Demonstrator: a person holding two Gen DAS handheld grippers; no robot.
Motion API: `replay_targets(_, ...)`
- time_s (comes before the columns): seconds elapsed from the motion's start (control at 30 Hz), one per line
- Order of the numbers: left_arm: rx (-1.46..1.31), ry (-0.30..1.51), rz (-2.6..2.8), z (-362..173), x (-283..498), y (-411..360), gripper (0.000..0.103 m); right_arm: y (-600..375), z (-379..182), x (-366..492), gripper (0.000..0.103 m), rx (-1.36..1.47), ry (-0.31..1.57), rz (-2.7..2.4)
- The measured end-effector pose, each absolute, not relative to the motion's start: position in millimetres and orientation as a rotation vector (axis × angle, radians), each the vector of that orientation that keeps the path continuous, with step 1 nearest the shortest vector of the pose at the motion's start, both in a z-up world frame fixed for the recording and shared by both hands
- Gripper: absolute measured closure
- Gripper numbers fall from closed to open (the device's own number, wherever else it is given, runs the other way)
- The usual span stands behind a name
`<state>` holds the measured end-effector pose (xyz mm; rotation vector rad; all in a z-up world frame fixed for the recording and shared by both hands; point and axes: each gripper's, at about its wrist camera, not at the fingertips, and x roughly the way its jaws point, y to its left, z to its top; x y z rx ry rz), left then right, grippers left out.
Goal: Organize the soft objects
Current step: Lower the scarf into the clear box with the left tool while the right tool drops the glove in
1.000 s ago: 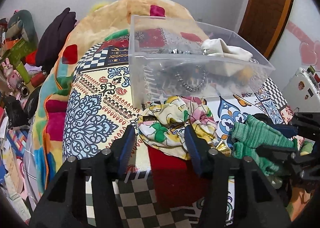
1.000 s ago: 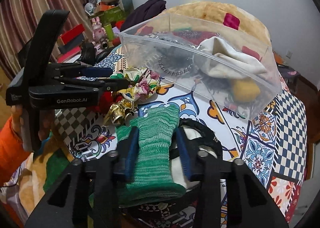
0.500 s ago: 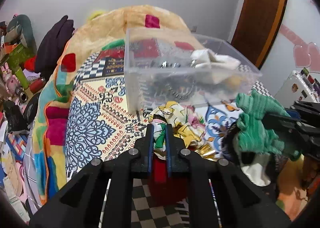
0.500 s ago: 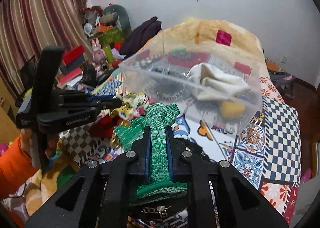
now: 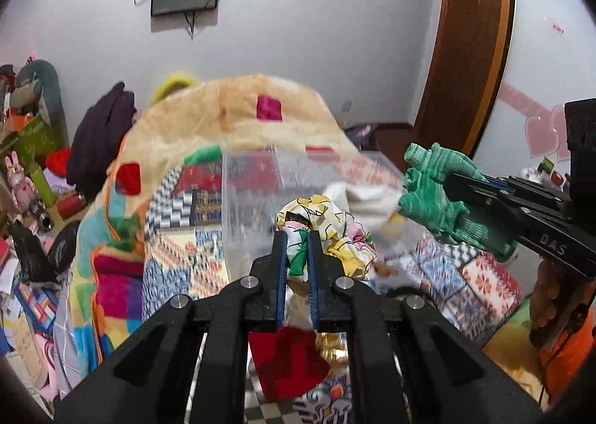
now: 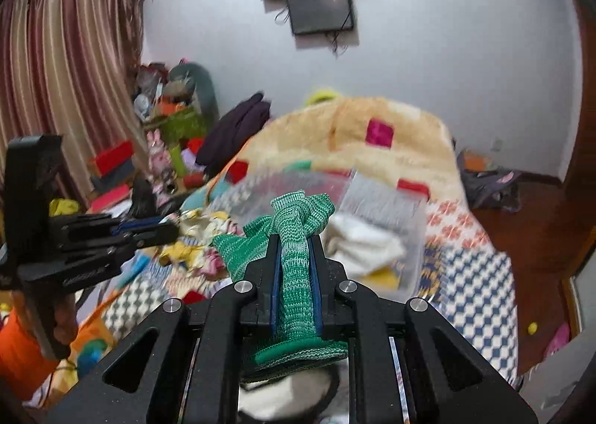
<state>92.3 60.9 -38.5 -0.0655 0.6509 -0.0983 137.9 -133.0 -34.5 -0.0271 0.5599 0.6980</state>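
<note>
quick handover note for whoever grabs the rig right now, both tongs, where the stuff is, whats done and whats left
Left tongs: shut on the floral scrunchie, lifted off the bedspread in front of the clear bin.
Right tongs: shut on the green knit glove, held up near the bin.
In the bin already: a white cloth and something yellow under it; the rest is blurred.
Done: both soft items picked up.
Left: drop the scrunchie and the glove into the bin, then probably the red cloth lying below the left tongs.
</note>
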Motion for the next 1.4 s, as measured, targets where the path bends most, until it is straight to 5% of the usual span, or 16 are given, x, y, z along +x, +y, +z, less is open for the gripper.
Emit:
replay_targets(0.4, -0.091, 0.625, -0.077, -26.8, 138.9, 58.8, 0.094, -122.5, -11.3, 172.6, 0.091, 0.005, 0.489, 0.629)
replay_targets(1.1, -0.045, 0.823, -0.066, -100.3, 207.7, 39.8, 0.093, -108.1, -91.2, 229.6, 0.091, -0.045, 0.734, 0.567)
replay_targets(1.3, -0.058, 0.848, -0.068, -104.0, 206.3, 43.2, 0.074, -107.8, -92.0, 229.8, 0.086, -0.079, 0.743, 0.558)
replay_targets(1.4, -0.058, 0.835, -0.070, -98.2, 200.2, 44.0, 0.068, -111.0, -90.3, 229.0, 0.072, -0.085, 0.752, 0.548)
